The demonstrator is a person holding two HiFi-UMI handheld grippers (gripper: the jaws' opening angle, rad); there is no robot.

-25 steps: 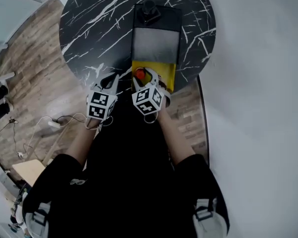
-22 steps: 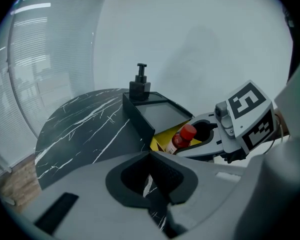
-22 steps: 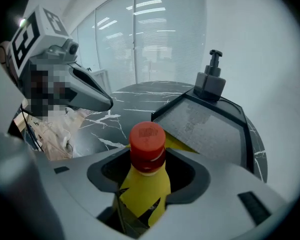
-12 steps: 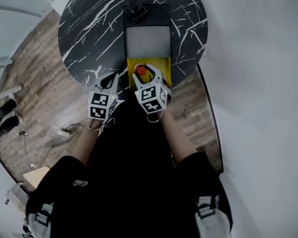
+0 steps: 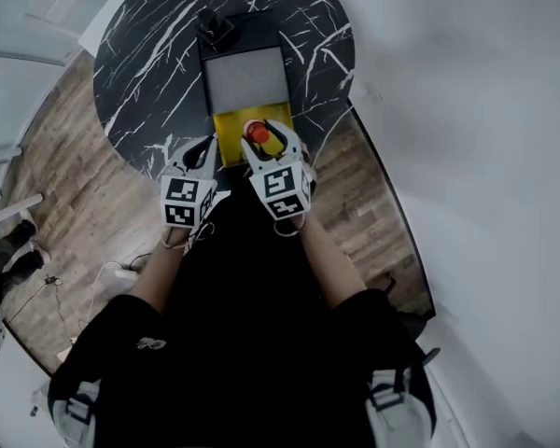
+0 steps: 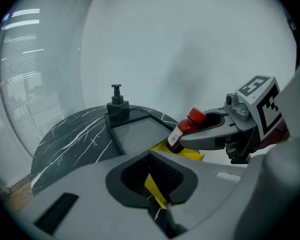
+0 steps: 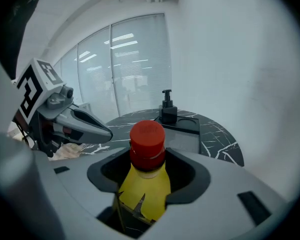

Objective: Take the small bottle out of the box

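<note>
While a person stands over a round black marble table (image 5: 149, 73), the head view shows the right gripper (image 5: 269, 143) clamped on a red-capped small bottle (image 5: 258, 134) above a yellow box (image 5: 229, 129). The box sits at the 6 o'clock end of a black tray (image 5: 261, 26), and a dark pump bottle (image 5: 215, 31) stands at the 12 o'clock end. The left gripper (image 5: 205, 149) is at 9 o'clock of the box, against its edge.

From the left gripper view, the left gripper (image 6: 151, 171) has its jaws drawn together on a thin yellow flap of the box. At 2 o'clock, the right gripper (image 6: 192, 134) holds the small bottle (image 6: 182, 131) tilted, dark with a white label. Its base is at the yellow box (image 6: 187, 155); whether it has cleared the box is unclear.

From the right gripper view, the right gripper (image 7: 149, 169) has its jaws closed round the small bottle (image 7: 147, 139) just under the cap. The left gripper (image 7: 97, 129) is at 10 o'clock, and the pump bottle (image 7: 167, 109) stands beyond on the table (image 7: 220, 139).
</note>
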